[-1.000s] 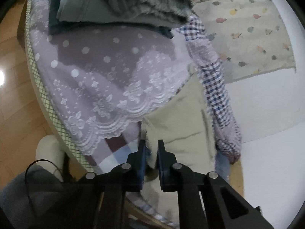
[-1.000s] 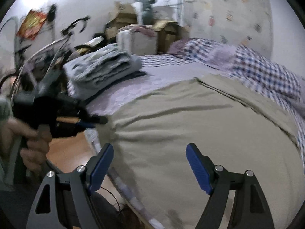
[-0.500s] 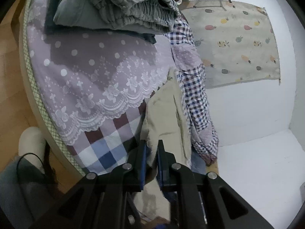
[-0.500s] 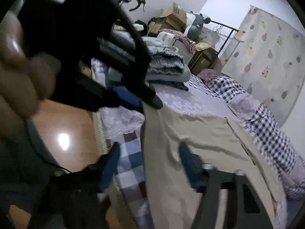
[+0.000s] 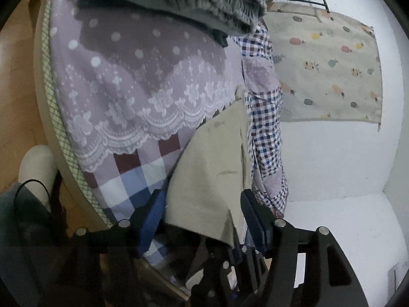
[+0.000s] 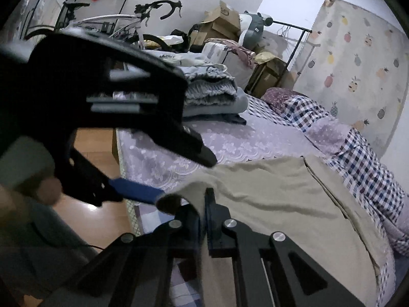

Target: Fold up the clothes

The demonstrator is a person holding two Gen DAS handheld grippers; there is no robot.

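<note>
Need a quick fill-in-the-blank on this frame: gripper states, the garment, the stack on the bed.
1. The right gripper is shut on an edge of the ____ garment.
2. The left gripper has its jaws ____, with that garment between them.
3. The folded clothes stack sits on the ____.
4. The wall cloth shows a ____ print.

Missing words: beige; open; bed; pineapple

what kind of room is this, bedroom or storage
Most likely a bedroom that doubles as storage. A bed with a lilac lace-print cover fills the middle, with a stack of folded clothes on it. Behind it stand a bicycle and cardboard boxes against the wall.
</note>
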